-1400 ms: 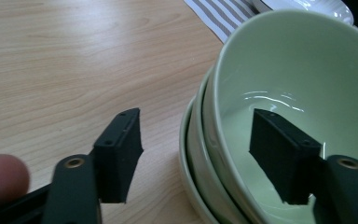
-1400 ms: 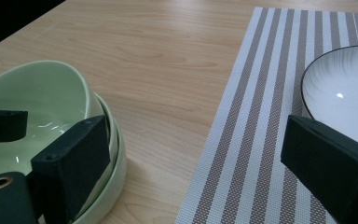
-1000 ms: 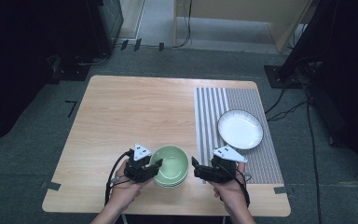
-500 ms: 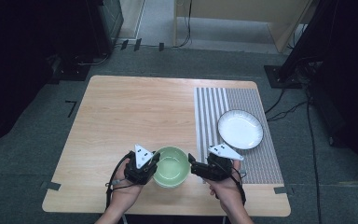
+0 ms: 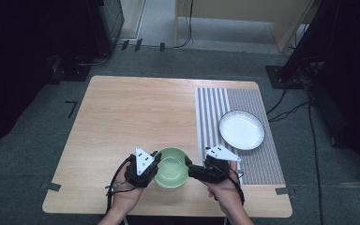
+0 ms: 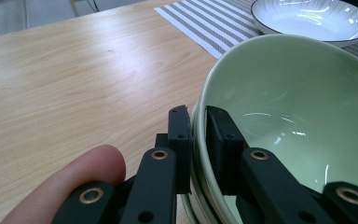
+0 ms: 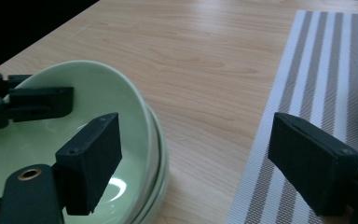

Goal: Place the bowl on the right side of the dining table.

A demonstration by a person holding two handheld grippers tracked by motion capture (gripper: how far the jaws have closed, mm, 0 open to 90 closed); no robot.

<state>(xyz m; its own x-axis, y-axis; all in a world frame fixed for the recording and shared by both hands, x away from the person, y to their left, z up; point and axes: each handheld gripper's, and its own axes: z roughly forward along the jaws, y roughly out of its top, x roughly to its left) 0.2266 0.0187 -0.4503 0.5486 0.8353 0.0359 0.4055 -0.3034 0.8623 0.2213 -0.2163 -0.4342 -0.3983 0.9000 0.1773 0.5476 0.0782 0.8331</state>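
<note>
Green bowls, stacked, sit at the near edge of the bench, just beside the striped mat. Left claw is clamped on the top bowl's rim, one jaw inside, one outside. Right claw stands wide open straddling the opposite rim, pads clear of it. White plate rests on the mat, beyond the bowls.

The green bowl looks glossy glazed ceramic; the surface is matt light wood grain; the striped mat looks woven.
</note>
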